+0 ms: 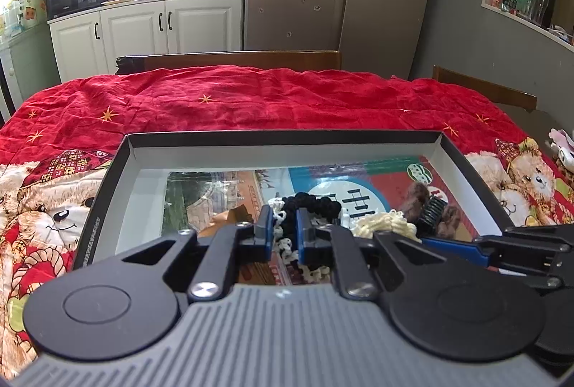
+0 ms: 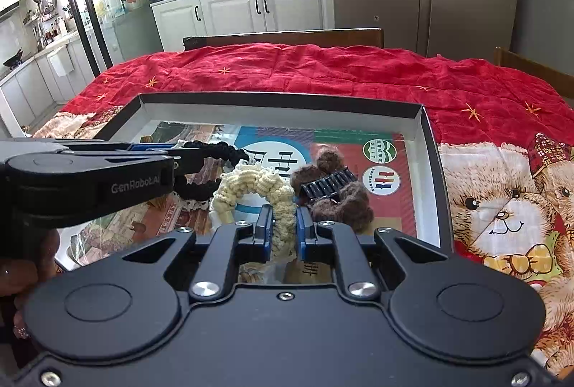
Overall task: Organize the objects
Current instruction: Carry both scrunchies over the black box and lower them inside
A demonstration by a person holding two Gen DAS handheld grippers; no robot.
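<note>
A shallow black box (image 1: 107, 178) with white inner walls lies on the table; it also shows in the right wrist view (image 2: 428, 139). My left gripper (image 1: 283, 225) is shut on a black and white crocheted scrunchie (image 1: 315, 204) over the box floor. My right gripper (image 2: 283, 225) is shut on a cream crocheted scrunchie (image 2: 251, 186), which also shows in the left wrist view (image 1: 384, 223). A brown fuzzy hair clip with a black claw (image 2: 333, 189) lies in the box just right of it, also seen in the left wrist view (image 1: 430, 207).
A red quilt with teddy bears (image 1: 215, 99) covers the table. A colourful printed sheet (image 2: 358, 153) lines the box floor. Wooden chair backs (image 1: 251, 58) stand at the far edge. White cabinets, a microwave and a grey fridge stand behind.
</note>
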